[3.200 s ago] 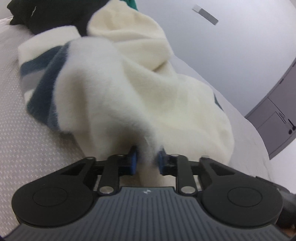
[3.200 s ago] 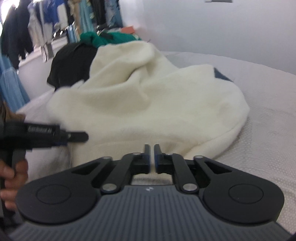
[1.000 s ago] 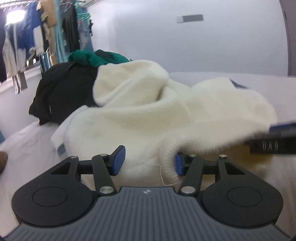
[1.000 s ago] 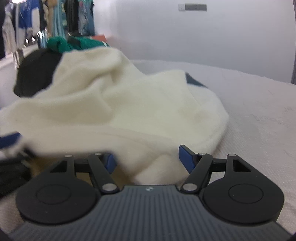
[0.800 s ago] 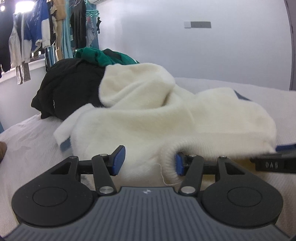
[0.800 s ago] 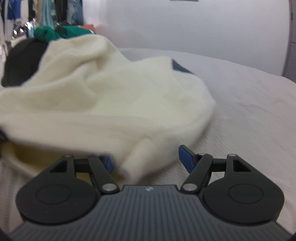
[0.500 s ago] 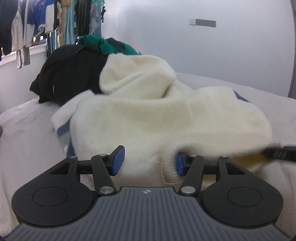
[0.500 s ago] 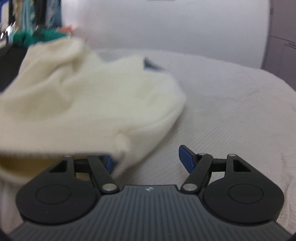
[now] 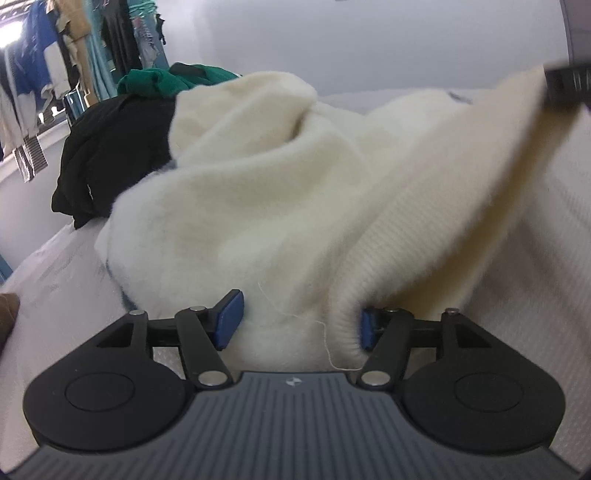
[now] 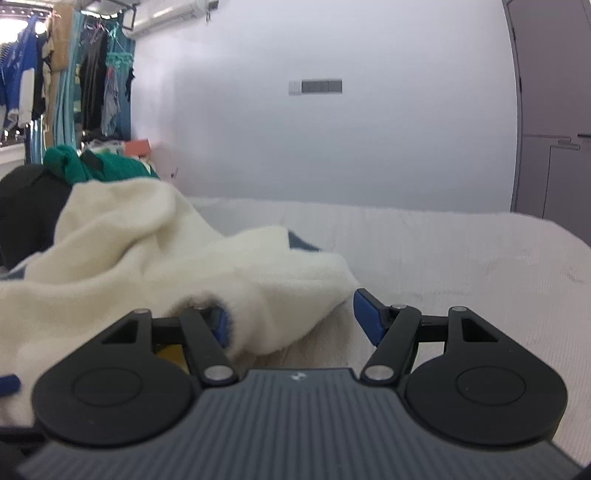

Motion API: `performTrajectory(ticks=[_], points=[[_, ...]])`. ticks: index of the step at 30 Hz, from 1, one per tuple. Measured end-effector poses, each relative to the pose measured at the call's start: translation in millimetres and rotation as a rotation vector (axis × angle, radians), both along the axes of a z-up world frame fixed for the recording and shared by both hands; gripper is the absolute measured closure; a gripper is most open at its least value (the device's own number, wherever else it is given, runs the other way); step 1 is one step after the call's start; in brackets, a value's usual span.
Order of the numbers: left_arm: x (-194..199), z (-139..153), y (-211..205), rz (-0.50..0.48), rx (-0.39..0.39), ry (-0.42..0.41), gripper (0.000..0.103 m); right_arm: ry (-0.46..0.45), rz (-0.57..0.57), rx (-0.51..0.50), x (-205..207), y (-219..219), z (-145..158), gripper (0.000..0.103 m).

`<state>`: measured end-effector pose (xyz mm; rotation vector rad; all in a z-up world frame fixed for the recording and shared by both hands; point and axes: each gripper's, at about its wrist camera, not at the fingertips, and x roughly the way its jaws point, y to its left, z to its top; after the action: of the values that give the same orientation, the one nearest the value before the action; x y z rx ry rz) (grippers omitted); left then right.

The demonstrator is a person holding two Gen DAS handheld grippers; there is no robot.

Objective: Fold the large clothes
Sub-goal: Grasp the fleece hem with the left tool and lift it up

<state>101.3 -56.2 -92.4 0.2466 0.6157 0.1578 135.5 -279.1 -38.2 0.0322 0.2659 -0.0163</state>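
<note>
Cream sweater (image 9: pixel 266 192) heaped on white bed (image 10: pixel 461 251), leaning against black garment (image 9: pixel 110 155) with green garment (image 9: pixel 166 79) on top. Left gripper (image 9: pixel 299 326): jaws apart, just opened further, ribbed hem bulging between, blue pads not pinching. Right gripper (image 10: pixel 291 323): jaws apart, just narrowed, sweater edge draped over left pad, right pad bare.

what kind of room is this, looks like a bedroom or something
Most likely a bedroom: a bed with a white textured cover, a rack of hanging clothes by the wall, and a wall air conditioner above it.
</note>
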Motion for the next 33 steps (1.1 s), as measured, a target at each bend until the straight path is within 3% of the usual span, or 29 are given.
performTrajectory(ticks=[5,11,14,16,17,19,24,27,33], points=[[3.1,1.8,9.7,0.047,-0.035,-0.002,0.033,-0.032,0.014,-0.043,-2.3,5.9,1.3,0.037],[-1.6,19.1,32.7,0.113,-0.163,-0.082,0.038,0.133,-0.004,-0.031,18.7,0.4,-15.7,0.037],[-5.6,27.1,35.8,0.104,-0.188,-0.124,0.054,0.162,-0.01,-0.005,21.5,-2.2,-20.0,0.037],[-10.3,34.5,36.5,0.1,-0.232,-0.138,0.073,0.109,-0.007,-0.038,14.7,3.0,-14.0,0.037],[-14.6,40.8,38.2,0.102,-0.275,-0.151,0.074,0.078,-0.005,-0.05,10.3,4.8,-10.2,0.037],[-27.0,56.2,41.5,0.109,-0.354,-0.197,0.077,0.019,-0.014,-0.05,1.2,5.1,2.1,0.037],[-62.7,102.6,41.6,0.096,-0.417,-0.332,0.079,-0.101,-0.021,0.02,-26.5,-7.5,47.2,0.037],[-73.9,135.5,51.8,0.094,-0.527,-0.375,0.082,-0.154,-0.016,0.054,-40.7,-12.6,80.3,0.037],[-91.3,218.4,59.9,0.074,-0.54,-0.526,0.082,-0.265,0.04,0.024,-53.3,-14.2,162.1,0.037]])
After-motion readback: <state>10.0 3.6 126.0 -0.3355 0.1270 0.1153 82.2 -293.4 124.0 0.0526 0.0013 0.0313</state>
